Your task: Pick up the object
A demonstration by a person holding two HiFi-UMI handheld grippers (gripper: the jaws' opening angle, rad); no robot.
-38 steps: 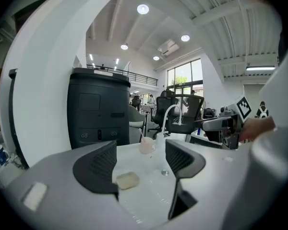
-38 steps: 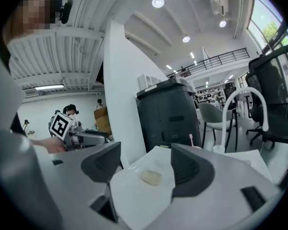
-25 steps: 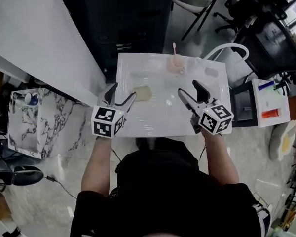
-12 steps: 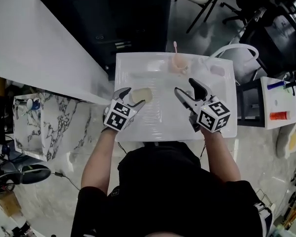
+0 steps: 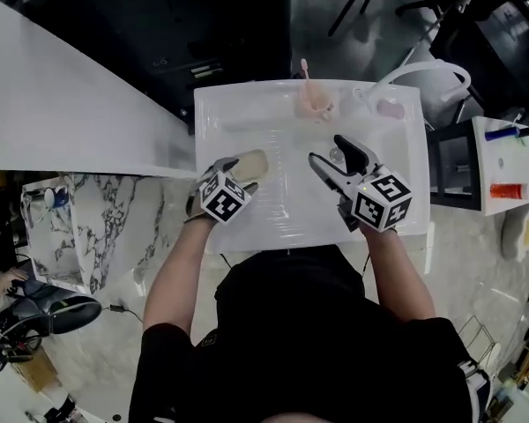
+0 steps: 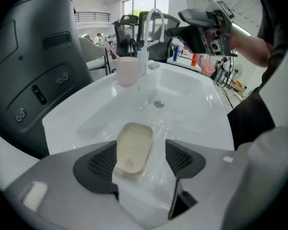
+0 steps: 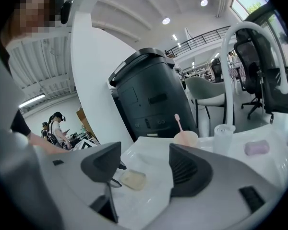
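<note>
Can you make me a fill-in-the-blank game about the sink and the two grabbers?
The left gripper has its jaws ___ on either side of the pale bar.
The cup holding the toothbrush is ___.
The right gripper holds ___.
Missing words: open; pink; nothing.

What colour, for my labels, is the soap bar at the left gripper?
Pale cream soap bar; best in left gripper view.
</note>
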